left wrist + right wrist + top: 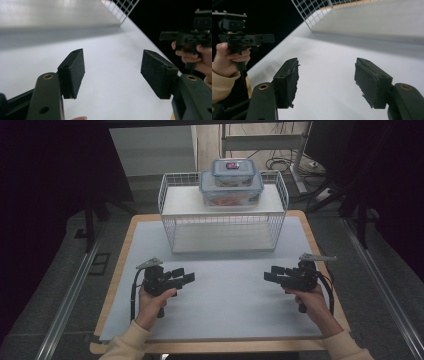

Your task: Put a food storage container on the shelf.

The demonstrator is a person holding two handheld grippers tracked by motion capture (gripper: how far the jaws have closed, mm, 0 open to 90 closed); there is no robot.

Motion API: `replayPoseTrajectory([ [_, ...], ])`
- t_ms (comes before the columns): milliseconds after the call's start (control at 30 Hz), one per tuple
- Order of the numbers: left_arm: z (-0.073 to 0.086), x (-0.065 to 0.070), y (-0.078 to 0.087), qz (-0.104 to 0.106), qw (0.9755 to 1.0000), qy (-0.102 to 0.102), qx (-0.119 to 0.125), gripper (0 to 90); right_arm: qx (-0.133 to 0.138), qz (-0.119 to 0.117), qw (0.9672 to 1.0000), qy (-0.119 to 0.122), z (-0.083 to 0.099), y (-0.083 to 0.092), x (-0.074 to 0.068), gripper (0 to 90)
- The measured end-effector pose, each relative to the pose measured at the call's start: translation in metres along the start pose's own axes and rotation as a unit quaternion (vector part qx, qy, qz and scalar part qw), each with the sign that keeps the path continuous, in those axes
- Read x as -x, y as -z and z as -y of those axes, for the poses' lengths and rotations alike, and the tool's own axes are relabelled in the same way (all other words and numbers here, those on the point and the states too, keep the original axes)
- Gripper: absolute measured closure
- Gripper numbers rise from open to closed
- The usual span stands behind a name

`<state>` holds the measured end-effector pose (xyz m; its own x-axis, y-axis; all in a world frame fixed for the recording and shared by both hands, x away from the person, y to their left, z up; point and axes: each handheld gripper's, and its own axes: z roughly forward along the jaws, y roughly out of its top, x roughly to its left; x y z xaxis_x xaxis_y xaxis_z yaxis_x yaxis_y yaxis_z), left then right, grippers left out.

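- left gripper (186,276) low over the white mat (225,290), jaws spread wide, nothing between them
- right gripper (272,273) opposite, facing inward, jaws likewise apart and empty
- two stacked clear lidded containers (231,182) well beyond both, atop the white wire basket shelf (224,220) at the mat's far edge

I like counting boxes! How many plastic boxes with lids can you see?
2. The big box sits on top of the wire rack; the small box is stacked on it.
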<state>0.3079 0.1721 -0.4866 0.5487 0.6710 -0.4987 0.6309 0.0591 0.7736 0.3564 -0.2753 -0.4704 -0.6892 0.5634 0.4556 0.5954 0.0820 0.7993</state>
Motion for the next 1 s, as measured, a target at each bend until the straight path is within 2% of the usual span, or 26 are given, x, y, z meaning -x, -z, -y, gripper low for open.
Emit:
replayPoseTrajectory([
  [133,0.0052,-0.0005,-0.0033,-0.012,0.9998,-0.009,-0.012,32.6,-0.015,0.006,0.9999,0.0,0.0079,-0.0087,0.0009,34.6],
  [267,0.0067,-0.001,-0.0052,-0.018,0.9995,-0.017,-0.018,31.1,-0.015,0.012,0.9998,0.009,0.0087,-0.01,-0.0008,34.2],
  [767,0.0078,-0.0017,-0.0051,-0.021,0.9995,-0.015,-0.017,28.6,-0.01,0.02,0.9996,0.016,0.0098,-0.0073,0.0011,33.3],
  [1000,0.007,-0.0055,-0.0061,-0.023,0.9995,-0.01,-0.017,27.6,-0.01,0.017,0.9997,0.016,0.0093,-0.0079,0.0024,31.3],
])
